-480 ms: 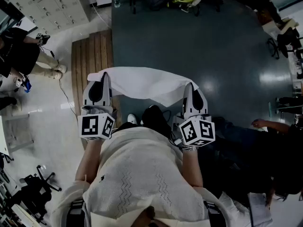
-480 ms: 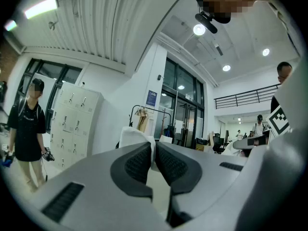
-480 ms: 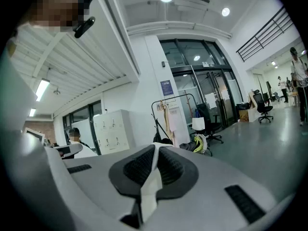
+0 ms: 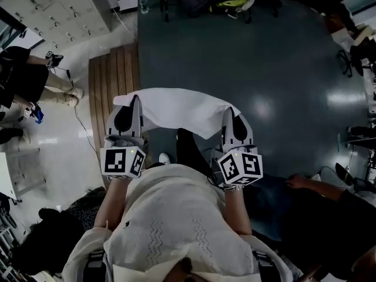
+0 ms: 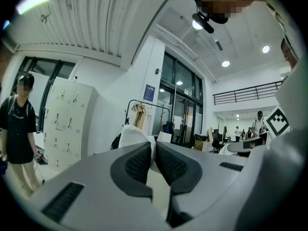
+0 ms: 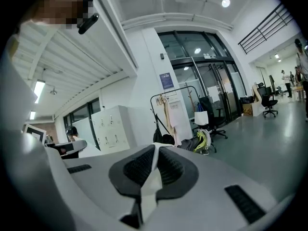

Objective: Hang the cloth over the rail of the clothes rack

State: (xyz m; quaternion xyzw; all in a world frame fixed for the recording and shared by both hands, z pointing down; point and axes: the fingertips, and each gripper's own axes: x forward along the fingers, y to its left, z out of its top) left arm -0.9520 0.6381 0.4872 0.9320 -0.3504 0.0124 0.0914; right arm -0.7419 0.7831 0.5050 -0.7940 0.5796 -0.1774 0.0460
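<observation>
Plainly, the white rectangular cloth point(image 4: 176, 107) is off the floor and stretched crosswise at the person's twelve o'clock, sagging a little in the middle. It is pinched at each end. The left gripper point(image 4: 134, 100) has its jaws closed on the corner at ten o'clock, where a fold of fabric bulges up past the dark ribbed pads point(image 5: 137, 162). The right gripper point(image 4: 230, 111) is clamped on the corner at two o'clock, and a thin edge of cloth runs down between its pads.

Below lies the dark teal floor point(image 4: 264, 63), with a slatted wooden platform point(image 4: 114, 69) at ten o'clock.

The black tubular clothes rack point(image 6: 171, 102), with bags and garments on it, stands well apart beyond the jaws at twelve o'clock, by the glass doors.

I judge this to be the carrying step: the cloth is spread and ready, and the rail not yet reached. Next, the person would need to close on the rack, lift both ends level above the rail, bring the cloth's middle over it, and only then let go.
</observation>
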